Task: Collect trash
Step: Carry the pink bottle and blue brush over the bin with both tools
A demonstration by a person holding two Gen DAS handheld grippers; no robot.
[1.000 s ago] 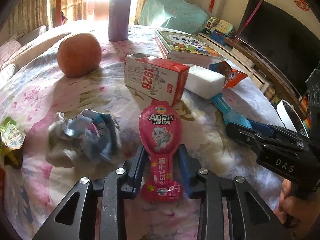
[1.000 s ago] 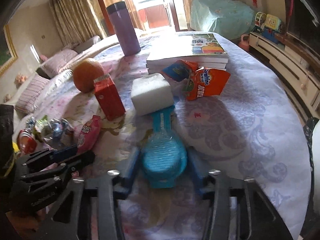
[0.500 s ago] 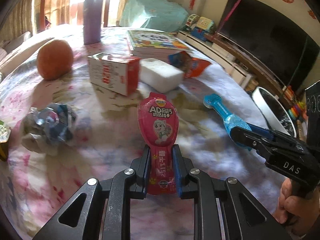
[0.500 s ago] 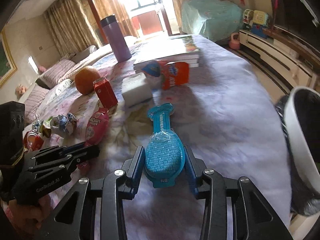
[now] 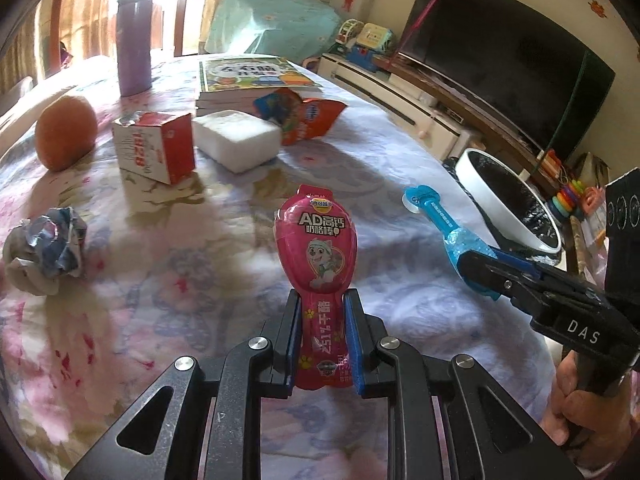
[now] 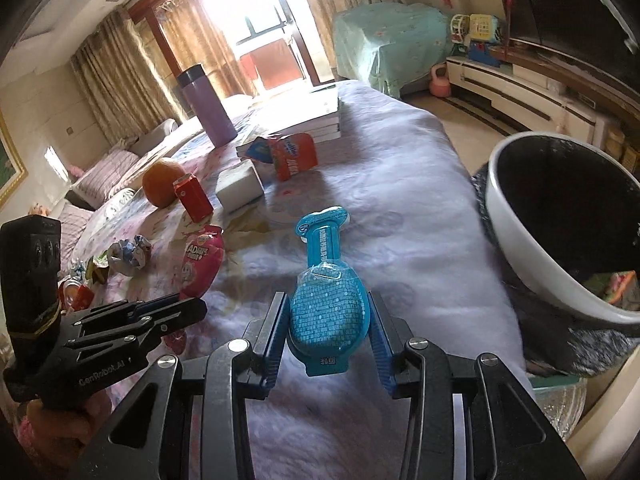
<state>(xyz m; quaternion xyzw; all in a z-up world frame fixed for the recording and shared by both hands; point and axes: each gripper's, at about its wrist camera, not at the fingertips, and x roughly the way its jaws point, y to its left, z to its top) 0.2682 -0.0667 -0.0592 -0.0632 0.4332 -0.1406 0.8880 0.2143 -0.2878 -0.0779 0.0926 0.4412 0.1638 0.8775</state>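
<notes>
Left hand-held gripper (image 5: 322, 332) clamps pink wrapper (image 5: 316, 252); right (image 6: 327, 336) clamps blue wrapper (image 6: 326, 304); only right view shows trash inside bin (image 6: 520, 256).

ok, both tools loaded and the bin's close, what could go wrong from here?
1. The left tool pinches only the narrow tail of the pink cheese-stick wrapper; it could slip out.
2. The blue wrapper juts past the right tool and may catch the white bin rim.
3. Both tools ride close; they could collide at the bin.
</notes>
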